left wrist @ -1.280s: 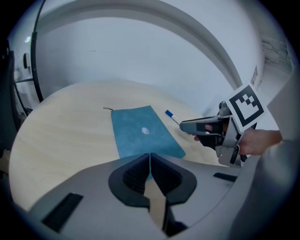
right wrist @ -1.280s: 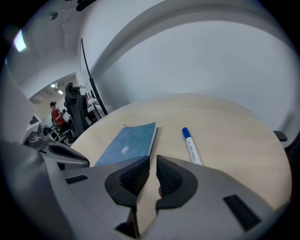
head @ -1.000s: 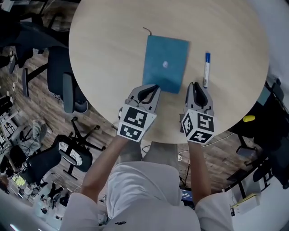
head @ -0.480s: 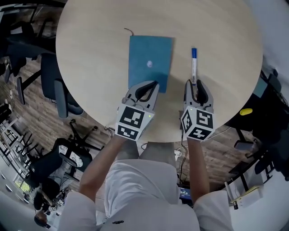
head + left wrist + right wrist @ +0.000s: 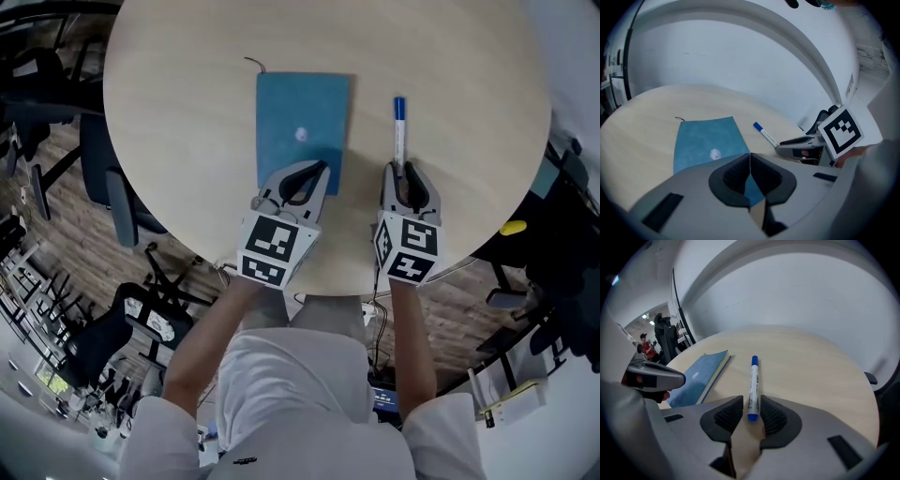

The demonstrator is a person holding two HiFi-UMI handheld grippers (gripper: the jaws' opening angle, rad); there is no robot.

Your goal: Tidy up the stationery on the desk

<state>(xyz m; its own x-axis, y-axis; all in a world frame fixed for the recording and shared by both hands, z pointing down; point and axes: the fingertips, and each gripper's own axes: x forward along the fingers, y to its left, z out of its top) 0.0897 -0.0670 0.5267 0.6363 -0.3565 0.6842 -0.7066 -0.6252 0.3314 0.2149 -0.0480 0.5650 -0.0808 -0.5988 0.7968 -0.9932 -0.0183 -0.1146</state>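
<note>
A blue notebook [image 5: 302, 122] lies closed on the round wooden table [image 5: 187, 112], with a thin cord at its far left corner. My left gripper [image 5: 322, 169] hovers at the notebook's near right corner. Its jaws are shut, pads touching, and the cover [image 5: 705, 140] shows below them. A white marker with a blue cap [image 5: 399, 131] lies to the right of the notebook, pointing away from me. My right gripper [image 5: 402, 169] is open by a narrow gap. The marker's near blue end [image 5: 753, 380] sits between its pads, with a sliver of space on each side.
The table's near edge runs just under both grippers. Office chairs [image 5: 112, 178] stand on the floor to the left. A yellow object [image 5: 515, 228] lies on dark furniture at the right. The far half of the table is bare wood.
Both grippers have moved forward over the table. The left tips now reach the notebook's near edge, and the right jaws have come around the marker's near end.
</note>
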